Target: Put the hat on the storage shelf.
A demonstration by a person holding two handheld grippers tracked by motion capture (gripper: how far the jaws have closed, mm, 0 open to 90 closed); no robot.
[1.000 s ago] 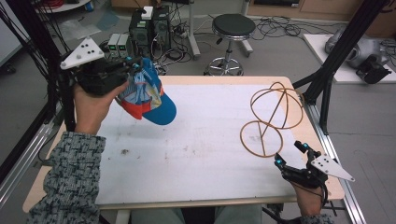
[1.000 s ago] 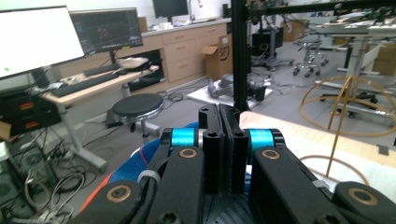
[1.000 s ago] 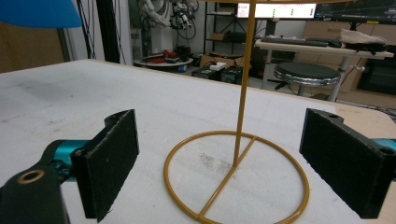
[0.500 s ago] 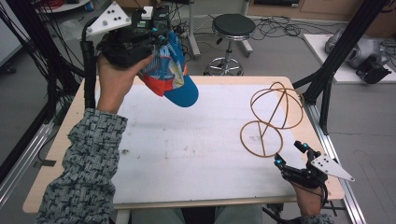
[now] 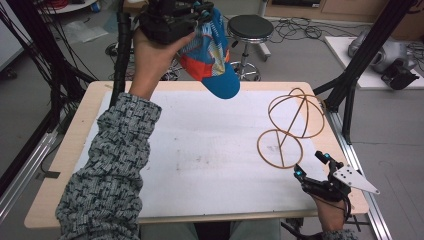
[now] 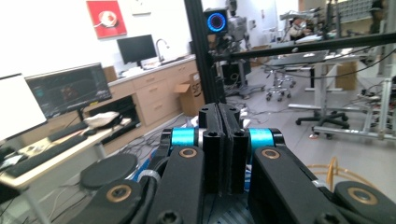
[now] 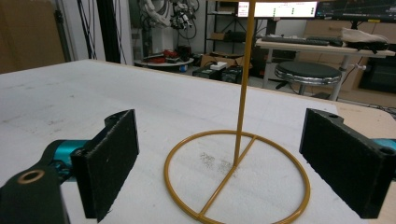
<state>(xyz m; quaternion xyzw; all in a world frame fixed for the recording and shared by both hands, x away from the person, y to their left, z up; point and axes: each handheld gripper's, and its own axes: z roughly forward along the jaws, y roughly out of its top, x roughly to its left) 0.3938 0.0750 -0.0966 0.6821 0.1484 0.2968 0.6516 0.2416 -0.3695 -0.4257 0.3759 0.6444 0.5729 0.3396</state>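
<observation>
Blue baseball cap (image 5: 212,55) with orange and patterned panels hangs at the upper middle of the high view, lifted well above the table, its blue brim pointing down and to the right. The left gripper (image 5: 200,12) pinches the cap's crown at the top edge of that frame; in the left gripper view its two black jaws stand pressed together at the centre of the frame, with a strip of striped fabric just visible below them. The left hand (image 5: 155,55) grips the tool from beneath, and a sleeve in a grey-and-white knit pattern runs down the left side of the high view.

Below lies a white mat (image 5: 200,150) on the light wooden table (image 5: 65,150). At the right of the mat stands a gold wire stand (image 5: 290,122), a round base ring with a rod rising to looped hoops. The right gripper (image 5: 312,165) rests at the lower right of the high view, near the base ring; in the right gripper view its jaws are wide apart, and the ring (image 7: 236,175) lies between them on the mat, untouched.
</observation>
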